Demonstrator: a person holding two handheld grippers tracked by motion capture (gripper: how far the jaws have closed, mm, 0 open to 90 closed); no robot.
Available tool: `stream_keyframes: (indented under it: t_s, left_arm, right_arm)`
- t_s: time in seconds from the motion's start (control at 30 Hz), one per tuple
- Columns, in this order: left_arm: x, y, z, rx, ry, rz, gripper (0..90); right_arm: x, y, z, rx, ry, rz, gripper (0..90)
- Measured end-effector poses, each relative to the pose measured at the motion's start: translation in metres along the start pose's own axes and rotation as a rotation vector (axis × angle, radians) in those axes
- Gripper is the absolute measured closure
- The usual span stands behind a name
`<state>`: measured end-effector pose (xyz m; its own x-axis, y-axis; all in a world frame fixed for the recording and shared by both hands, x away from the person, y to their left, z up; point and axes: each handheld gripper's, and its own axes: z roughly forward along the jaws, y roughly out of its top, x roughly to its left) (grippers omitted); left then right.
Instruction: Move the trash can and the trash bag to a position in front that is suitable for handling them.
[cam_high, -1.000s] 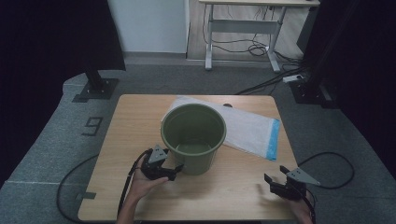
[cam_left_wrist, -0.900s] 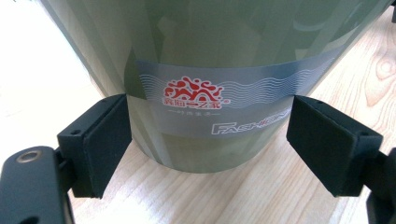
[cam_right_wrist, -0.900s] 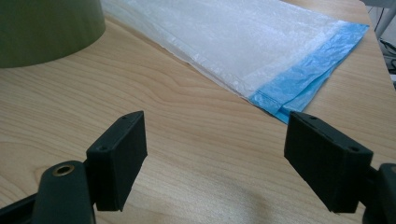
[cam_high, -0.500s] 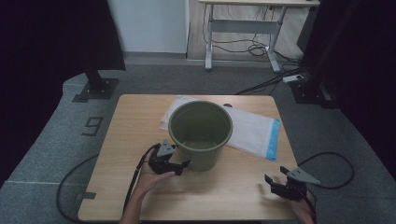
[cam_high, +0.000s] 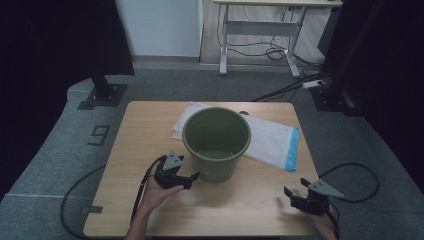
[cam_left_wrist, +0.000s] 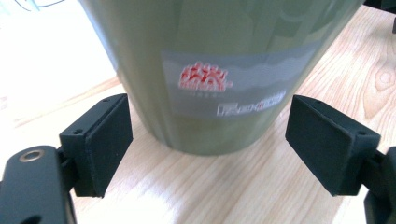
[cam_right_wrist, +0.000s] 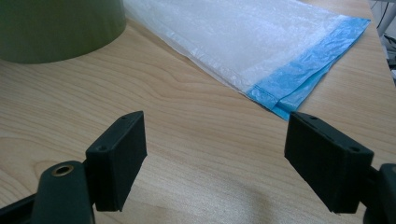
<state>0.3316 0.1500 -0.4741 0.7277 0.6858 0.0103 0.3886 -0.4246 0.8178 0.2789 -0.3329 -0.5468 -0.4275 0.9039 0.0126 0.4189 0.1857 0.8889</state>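
Note:
A green plastic bucket (cam_high: 216, 142) stands upright and empty in the middle of the wooden table (cam_high: 145, 130). My left gripper (cam_high: 192, 179) is at its lower left side, open. In the left gripper view the two jaws stand on either side of the bucket's base (cam_left_wrist: 215, 70), with a gap on each side; the left gripper (cam_left_wrist: 215, 142) holds nothing. A flat white plastic bag with a blue edge (cam_high: 272, 140) lies behind and right of the bucket. My right gripper (cam_high: 292, 198) hovers open near the front right corner, and in its own view the right gripper (cam_right_wrist: 219, 158) points at the bag (cam_right_wrist: 261, 51).
Cables trail from both grippers off the table's front and right edges. Bare wood lies between the two grippers and along the table's left side. Dark stands and a desk frame (cam_high: 260, 30) are on the floor beyond the table.
The bucket has shifted slightly right and away, and my left gripper has stayed at its base. The right gripper has hardly moved.

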Motion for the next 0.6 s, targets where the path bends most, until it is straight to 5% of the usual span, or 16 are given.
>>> stream_keyframes:
  t_s: [0.5,0.6]
  left_arm:
    - [0.012,-0.029,-0.021,0.015,0.034,-0.073,14.6]
    - [0.015,-0.039,-0.027,0.018,0.028,-0.094,14.6]
  right_arm:
    - [0.007,0.014,0.010,-0.020,-0.001,0.003,19.0]
    - [0.004,0.018,0.014,-0.025,-0.035,0.007,18.5]
